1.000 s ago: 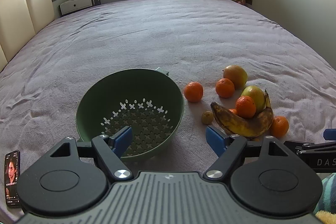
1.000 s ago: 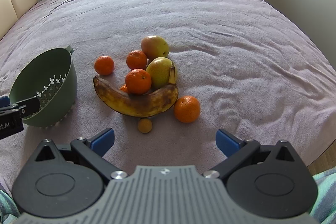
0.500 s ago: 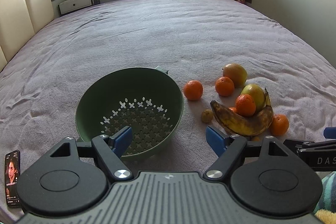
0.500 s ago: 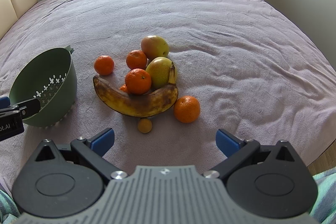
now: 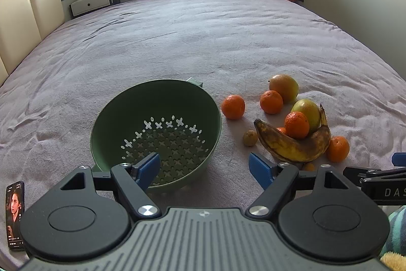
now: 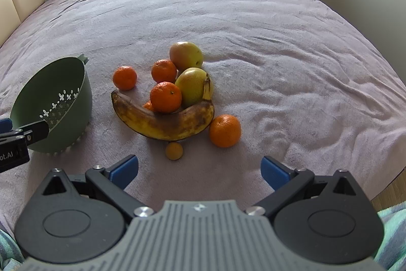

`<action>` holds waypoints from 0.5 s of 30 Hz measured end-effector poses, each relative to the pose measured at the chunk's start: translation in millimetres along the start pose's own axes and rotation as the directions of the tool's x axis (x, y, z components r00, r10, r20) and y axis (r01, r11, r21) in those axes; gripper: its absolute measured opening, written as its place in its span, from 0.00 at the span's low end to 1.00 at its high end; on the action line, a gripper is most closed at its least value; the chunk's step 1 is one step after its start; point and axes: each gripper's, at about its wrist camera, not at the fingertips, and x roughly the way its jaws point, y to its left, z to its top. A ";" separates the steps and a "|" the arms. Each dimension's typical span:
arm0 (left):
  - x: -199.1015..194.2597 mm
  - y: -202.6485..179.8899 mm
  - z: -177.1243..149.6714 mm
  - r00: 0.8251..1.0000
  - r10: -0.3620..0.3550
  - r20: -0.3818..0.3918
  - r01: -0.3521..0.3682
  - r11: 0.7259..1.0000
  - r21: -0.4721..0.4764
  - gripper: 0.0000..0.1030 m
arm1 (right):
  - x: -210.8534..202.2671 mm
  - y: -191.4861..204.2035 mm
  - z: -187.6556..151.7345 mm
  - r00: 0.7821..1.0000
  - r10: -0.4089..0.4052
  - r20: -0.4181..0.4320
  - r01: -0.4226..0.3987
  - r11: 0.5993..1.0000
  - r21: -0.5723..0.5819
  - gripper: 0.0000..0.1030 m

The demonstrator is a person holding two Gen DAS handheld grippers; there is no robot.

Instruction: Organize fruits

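— What's the biggest thing in front of you?

— The bed (image 6: 253,24), covered in a mauve blanket. It fills nearly both views. The far half is bare, and so is the broad stretch to the right of the fruit. Its right edge drops to a strip of wood floor (image 6: 388,192), and a cream headboard (image 5: 30,14) runs along the left side.

— And next?

— The green colander (image 5: 154,103), empty, sitting on the blanket just ahead of my left gripper (image 5: 204,166). That gripper's jaws are spread wide with nothing between them; its left blue pad overlaps the colander's near rim in the picture.

— The fruit?

— All to the right of the colander, none inside it. A browned banana (image 6: 162,121) curves around a tangerine (image 6: 165,97) and a yellow-green mango (image 6: 192,85). A second mango (image 6: 185,55) lies behind them, touching another tangerine (image 6: 164,70). One tangerine (image 6: 124,78) sits alone between the cluster and the colander, with a clear lane of blanket on either side. Another tangerine (image 6: 224,130) rests at the banana's right end.

— And your right gripper?

— My right gripper (image 6: 199,169) is released too, jaws wide apart, hanging short of the pile. The smallest piece, a little round yellowish fruit (image 6: 174,150), lies just ahead of it, close beside the banana. A phone (image 5: 15,215) lies at the near left edge.
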 end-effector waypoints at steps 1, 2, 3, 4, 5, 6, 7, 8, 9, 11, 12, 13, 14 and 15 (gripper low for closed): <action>0.0 0.0 0.0 1.000 0.000 0.000 0.000 1.000 0.000 0.90 | -0.1 -0.2 -0.1 1.000 0.000 0.000 0.000 1.000 0.000 0.96; 0.0 0.0 0.0 1.000 -0.001 0.001 0.001 1.000 0.000 0.90 | 0.1 -0.5 -0.3 1.000 -0.001 -0.001 0.001 1.000 0.000 0.96; -0.1 0.1 -0.1 1.000 -0.001 0.001 0.001 1.000 0.000 0.90 | 0.1 -0.9 -0.4 1.000 -0.001 -0.002 0.001 1.000 0.001 0.96; 0.0 0.0 0.1 1.000 -0.001 0.001 0.001 1.000 0.000 0.90 | 0.1 -1.1 -0.7 1.000 -0.001 -0.003 0.001 1.000 0.001 0.96; 0.0 0.0 0.1 1.000 0.000 0.001 0.000 1.000 0.000 0.90 | 0.6 -0.4 0.1 1.000 -0.001 -0.004 0.001 1.000 0.001 0.96; 0.0 0.0 0.1 1.000 -0.001 0.000 0.001 1.000 0.000 0.90 | 0.6 -0.4 0.0 1.000 -0.001 -0.004 0.001 1.000 0.000 0.96; 0.0 0.0 0.0 1.000 -0.001 0.000 0.001 1.000 0.000 0.90 | 0.6 -0.4 0.0 1.000 -0.002 -0.004 0.002 1.000 0.000 0.96; -0.1 -0.1 0.1 1.000 -0.001 0.000 0.001 1.000 -0.001 0.90 | 0.4 -0.7 -0.3 1.000 -0.002 -0.004 0.002 1.000 -0.001 0.96; -0.1 -0.1 0.1 1.000 -0.001 0.001 0.001 1.000 -0.001 0.90 | 0.5 -0.4 0.0 1.000 -0.002 -0.004 0.002 1.000 0.000 0.96; 0.1 -0.4 -0.2 1.000 -0.003 0.001 0.003 1.000 -0.001 0.90 | 0.4 -0.7 -0.3 1.000 -0.001 -0.005 0.002 1.000 0.001 0.96; 0.2 -0.6 -0.5 1.000 -0.005 0.000 0.005 1.000 -0.001 0.90 | 0.3 -0.3 0.0 1.000 -0.001 -0.005 0.001 1.000 0.002 0.96; 0.5 -0.8 -0.7 1.000 -0.006 0.000 0.006 1.000 -0.001 0.90 | 0.3 -0.5 -0.2 1.000 -0.002 -0.005 0.002 1.000 0.001 0.96; 0.5 -0.9 -0.9 1.000 -0.008 -0.001 0.008 1.000 -0.002 0.90 | 0.1 -0.7 -0.5 1.000 -0.002 -0.004 0.002 1.000 0.001 0.96; 0.8 -1.0 -0.7 1.000 -0.010 -0.001 0.010 1.000 -0.002 0.90 | 0.2 -0.3 -0.1 1.000 -0.001 -0.003 0.001 1.000 0.001 0.96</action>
